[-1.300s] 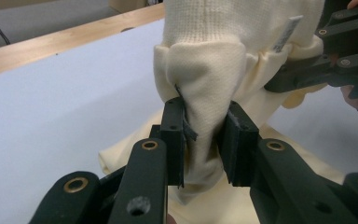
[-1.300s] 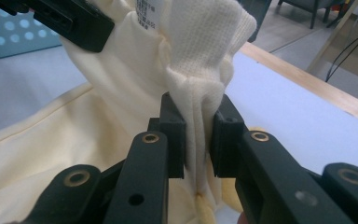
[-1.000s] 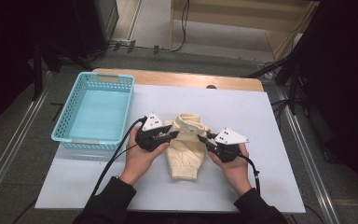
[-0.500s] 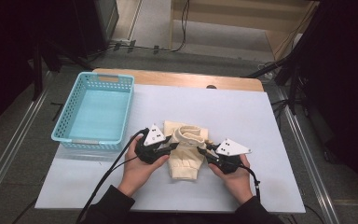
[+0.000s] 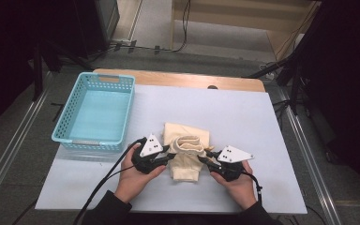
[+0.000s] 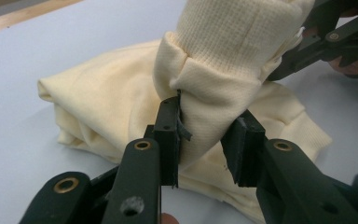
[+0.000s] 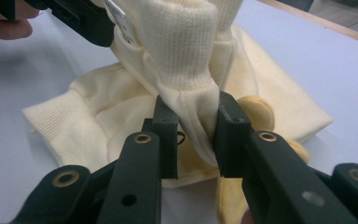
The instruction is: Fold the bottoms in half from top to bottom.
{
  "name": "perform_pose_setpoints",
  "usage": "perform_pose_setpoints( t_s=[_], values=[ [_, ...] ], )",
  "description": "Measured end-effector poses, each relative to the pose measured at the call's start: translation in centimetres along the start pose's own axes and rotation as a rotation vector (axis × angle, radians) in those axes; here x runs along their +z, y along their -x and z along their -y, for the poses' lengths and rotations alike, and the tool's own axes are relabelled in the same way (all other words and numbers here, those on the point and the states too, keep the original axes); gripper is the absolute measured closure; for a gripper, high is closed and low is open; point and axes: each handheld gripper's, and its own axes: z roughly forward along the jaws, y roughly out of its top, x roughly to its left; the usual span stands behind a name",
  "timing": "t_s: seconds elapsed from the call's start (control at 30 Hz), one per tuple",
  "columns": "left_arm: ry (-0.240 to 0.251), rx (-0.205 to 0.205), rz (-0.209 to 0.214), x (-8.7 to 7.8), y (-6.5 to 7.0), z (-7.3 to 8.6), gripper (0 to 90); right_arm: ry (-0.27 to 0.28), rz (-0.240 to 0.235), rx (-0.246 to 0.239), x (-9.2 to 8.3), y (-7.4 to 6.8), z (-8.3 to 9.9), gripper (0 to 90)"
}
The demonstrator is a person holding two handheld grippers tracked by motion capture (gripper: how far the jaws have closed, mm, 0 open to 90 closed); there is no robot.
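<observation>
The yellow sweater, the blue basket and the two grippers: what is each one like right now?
Cream sweater: folded in a bundle on the table, its ribbed band lifted between the grippers.
Blue basket: upright, nothing in it.
Left gripper: shut on the ribbed band, pinching a fold.
Right gripper: shut on the ribbed band at its other side; its jaws have just been opening a little.
White table: flat, bearing sweater and basket.

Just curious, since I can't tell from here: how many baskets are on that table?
1. The blue basket sits at the table's far left, apart from the cream garment that both grippers pinch.
</observation>
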Motion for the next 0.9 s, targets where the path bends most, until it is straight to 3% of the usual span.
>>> perform_pose_setpoints(
  t_s=[0.17,0.37,0.6,0.77,0.9],
  values=[
    [-0.04,-0.001,0.021,-0.1,0.3,0.7,57.5,-0.027,-0.01,-0.015,0.0,-0.5,0.4,62.8],
    [-0.024,-0.012,0.062,-0.5,0.8,0.8,48.7,-0.051,-0.023,0.007,-0.6,-0.5,0.7,51.7],
    [-0.027,0.032,0.106,-1.0,1.9,0.6,42.3,-0.082,-0.018,0.055,-2.2,-0.3,0.4,36.1],
    [-0.06,0.044,0.116,-0.3,2.2,1.0,42.3,-0.074,-0.028,0.066,-3.4,-0.1,0.4,35.0],
    [-0.067,0.052,0.115,-0.1,2.5,1.0,42.1,-0.032,-0.057,0.101,-4.2,0.1,-0.1,38.5]
  ],
)
